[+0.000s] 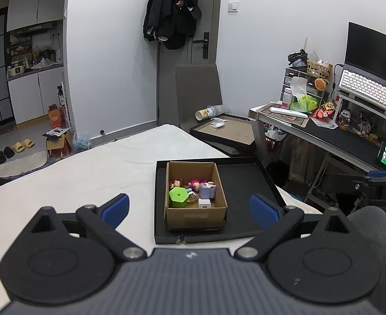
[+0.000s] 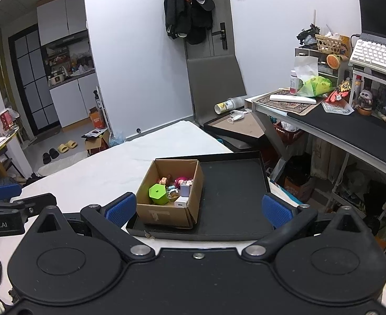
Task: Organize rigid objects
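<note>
An open cardboard box (image 1: 195, 216) stands in the left part of a black tray (image 1: 245, 183) on a white bed. Inside lie a green hexagonal container (image 1: 177, 197), small dolls (image 1: 193, 185), a lilac block (image 1: 207, 191) and a white cube (image 1: 204, 203). The box (image 2: 164, 214), tray (image 2: 232, 183) and green container (image 2: 157, 193) also show in the right wrist view. My left gripper (image 1: 189, 210) is open and empty, held back above the tray's near edge. My right gripper (image 2: 198, 208) is open and empty, also short of the tray.
The white bed (image 1: 88, 173) spreads left of the tray. A cluttered desk (image 1: 337, 131) with keyboard and monitor stands right. A grey chair (image 1: 198, 92) and a second black tray (image 1: 227, 132) sit beyond the bed. The other gripper's arm (image 2: 6, 215) shows at left.
</note>
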### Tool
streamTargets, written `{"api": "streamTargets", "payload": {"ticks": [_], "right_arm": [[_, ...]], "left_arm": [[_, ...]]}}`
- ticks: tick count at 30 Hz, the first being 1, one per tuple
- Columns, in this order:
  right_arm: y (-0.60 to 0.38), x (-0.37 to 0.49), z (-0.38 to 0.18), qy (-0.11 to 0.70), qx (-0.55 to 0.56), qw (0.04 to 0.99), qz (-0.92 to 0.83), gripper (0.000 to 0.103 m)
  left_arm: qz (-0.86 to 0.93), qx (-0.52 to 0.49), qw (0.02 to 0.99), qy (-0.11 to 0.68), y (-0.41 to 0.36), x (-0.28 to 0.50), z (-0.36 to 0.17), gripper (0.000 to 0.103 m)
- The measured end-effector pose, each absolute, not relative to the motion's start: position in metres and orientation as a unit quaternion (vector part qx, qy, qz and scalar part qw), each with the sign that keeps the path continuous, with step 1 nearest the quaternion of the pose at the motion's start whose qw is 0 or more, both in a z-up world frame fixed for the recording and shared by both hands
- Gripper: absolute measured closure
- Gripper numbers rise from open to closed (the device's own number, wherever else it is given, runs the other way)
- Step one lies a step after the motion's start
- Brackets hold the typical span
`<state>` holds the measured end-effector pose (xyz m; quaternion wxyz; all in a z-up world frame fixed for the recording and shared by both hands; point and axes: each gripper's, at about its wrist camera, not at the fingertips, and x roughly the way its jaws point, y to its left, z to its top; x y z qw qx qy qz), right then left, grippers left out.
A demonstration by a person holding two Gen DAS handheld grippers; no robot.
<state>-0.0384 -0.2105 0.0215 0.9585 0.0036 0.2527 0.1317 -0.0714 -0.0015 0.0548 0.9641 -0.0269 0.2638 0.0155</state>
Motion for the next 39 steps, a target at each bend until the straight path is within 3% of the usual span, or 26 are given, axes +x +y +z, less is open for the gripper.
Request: {"api": "streamTargets", "payload": {"ticks": [39], "right_arm": [[-0.2169, -0.0391, 0.0210, 0.252, 0.007, 0.961, 0.109, 0.000]], "left_arm": [[0.009, -0.027, 0.964, 0.266, -0.0028, -0.0751, 0.0520, 0.005]]}}
